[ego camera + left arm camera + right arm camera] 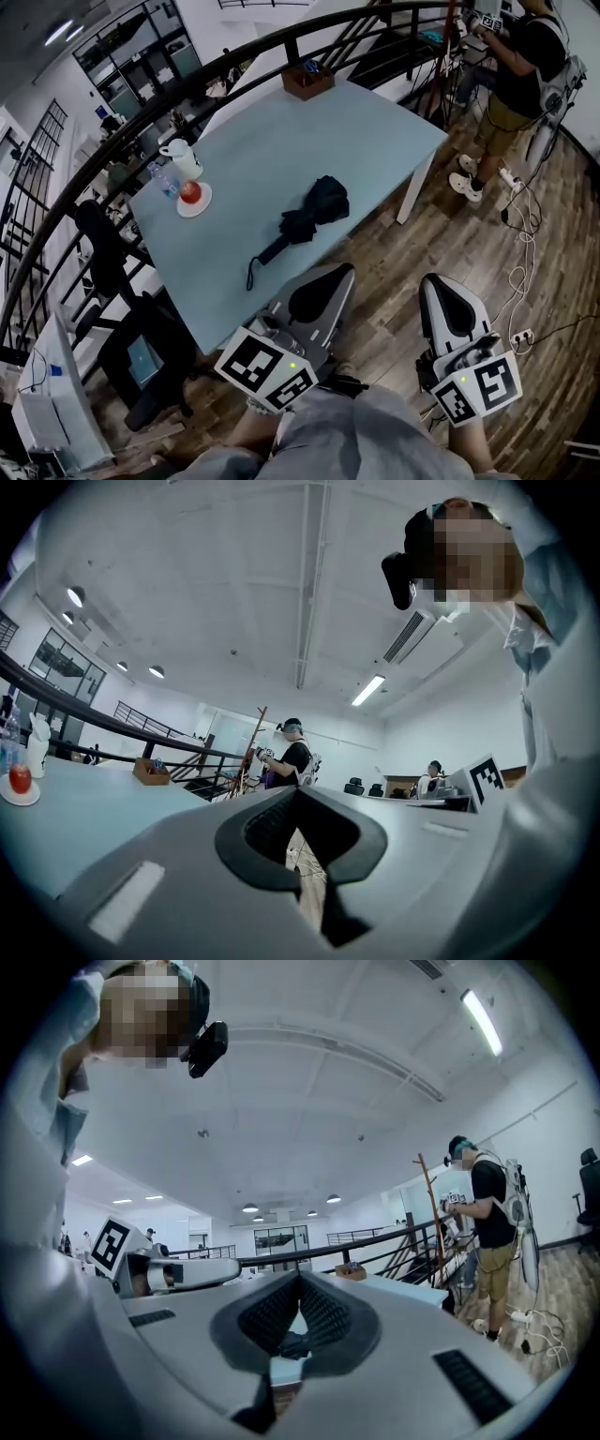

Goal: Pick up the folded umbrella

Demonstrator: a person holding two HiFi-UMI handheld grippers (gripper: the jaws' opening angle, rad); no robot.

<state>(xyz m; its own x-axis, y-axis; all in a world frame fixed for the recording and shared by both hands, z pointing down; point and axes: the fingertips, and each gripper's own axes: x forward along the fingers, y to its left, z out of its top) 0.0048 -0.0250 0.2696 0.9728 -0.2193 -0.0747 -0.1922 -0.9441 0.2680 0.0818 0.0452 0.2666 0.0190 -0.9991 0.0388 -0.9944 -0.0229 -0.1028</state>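
The folded black umbrella [307, 217] lies on the pale blue table [375, 131], its handle and strap pointing toward the near edge. Both grippers hover level over the wooden floor, short of the table's near side. My left gripper [345, 270] points at the umbrella from just off the table edge, and its jaws are shut and empty [298, 791]. My right gripper [428, 279] is further right, its jaws also shut with nothing in them [300, 1275]. In the right gripper view a dark bit of the umbrella [292, 1344] shows below the closed jaw tips.
On the table stand a wooden box [307, 81], a white jug [183, 157], a water bottle [167, 184] and a plate with a red fruit [193, 196]. A curved black railing [141, 122] runs behind. A person [520, 75] stands far right; cables [520, 272] trail on the floor.
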